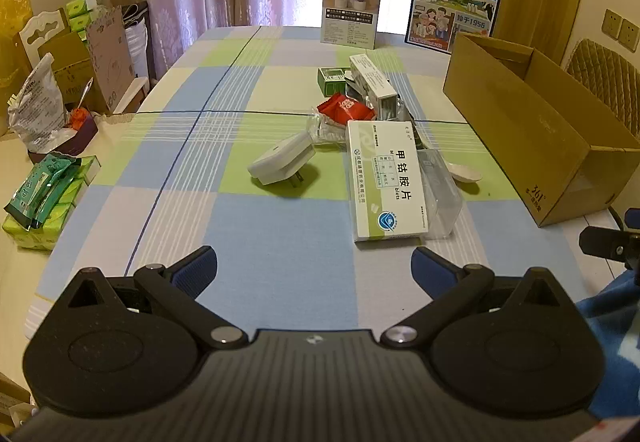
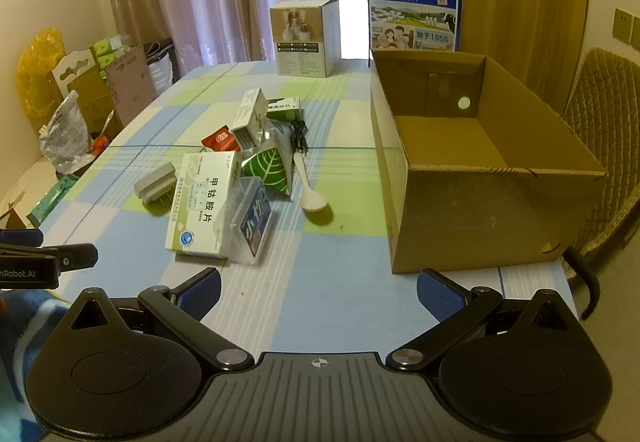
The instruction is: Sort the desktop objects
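1 view reveals cardboard box [image 2: 476, 178] interior, other hides it

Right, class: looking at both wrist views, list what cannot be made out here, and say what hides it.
- Small print on the white medicine box: too small in both views.
- Clear plastic case: largely hidden behind the medicine box in the left wrist view.
- Cardboard box interior: hidden by its near wall in the left wrist view.
- Black cable: extent hidden by the pile.

Both low at near table edge, facing curtains. Left view left of pill box [image 1: 386, 178], right view nearer carton [image 2: 476, 166]; shared: middle pile.
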A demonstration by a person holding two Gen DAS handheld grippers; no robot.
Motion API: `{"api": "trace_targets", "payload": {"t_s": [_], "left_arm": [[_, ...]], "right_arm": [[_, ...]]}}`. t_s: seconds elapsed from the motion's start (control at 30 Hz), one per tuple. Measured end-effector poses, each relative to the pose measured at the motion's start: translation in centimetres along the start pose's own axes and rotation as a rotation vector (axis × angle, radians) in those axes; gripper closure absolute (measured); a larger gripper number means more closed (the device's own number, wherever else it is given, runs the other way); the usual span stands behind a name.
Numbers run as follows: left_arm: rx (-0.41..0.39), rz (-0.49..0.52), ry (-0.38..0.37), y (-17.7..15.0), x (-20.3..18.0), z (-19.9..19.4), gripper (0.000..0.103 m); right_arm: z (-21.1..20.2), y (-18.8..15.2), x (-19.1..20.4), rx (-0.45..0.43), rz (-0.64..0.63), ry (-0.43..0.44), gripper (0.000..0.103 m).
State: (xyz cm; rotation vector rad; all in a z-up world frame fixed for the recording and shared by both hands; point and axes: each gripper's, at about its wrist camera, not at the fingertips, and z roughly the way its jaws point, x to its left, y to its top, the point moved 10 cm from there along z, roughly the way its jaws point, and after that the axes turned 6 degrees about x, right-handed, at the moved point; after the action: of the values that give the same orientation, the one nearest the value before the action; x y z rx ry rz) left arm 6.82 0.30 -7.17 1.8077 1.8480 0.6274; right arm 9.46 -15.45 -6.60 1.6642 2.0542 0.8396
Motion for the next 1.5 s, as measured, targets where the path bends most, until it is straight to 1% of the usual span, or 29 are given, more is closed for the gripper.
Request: {"api": "trace_targets", "payload": {"t_s": [0.77,1.5], "left_arm": [[0.007,-0.014,-0.008,-0.12,0.12,0.2,0.001],[0.012,-0.031,-0.017,-0.27,0.41,0.18,0.001]], "right_arm": [[0.1,-0.04,-0.05,0.003,-0.005,0.001,0.002],[0.33,-0.19,0.16,0.017,-0.033,-0.017,0.002]]}}
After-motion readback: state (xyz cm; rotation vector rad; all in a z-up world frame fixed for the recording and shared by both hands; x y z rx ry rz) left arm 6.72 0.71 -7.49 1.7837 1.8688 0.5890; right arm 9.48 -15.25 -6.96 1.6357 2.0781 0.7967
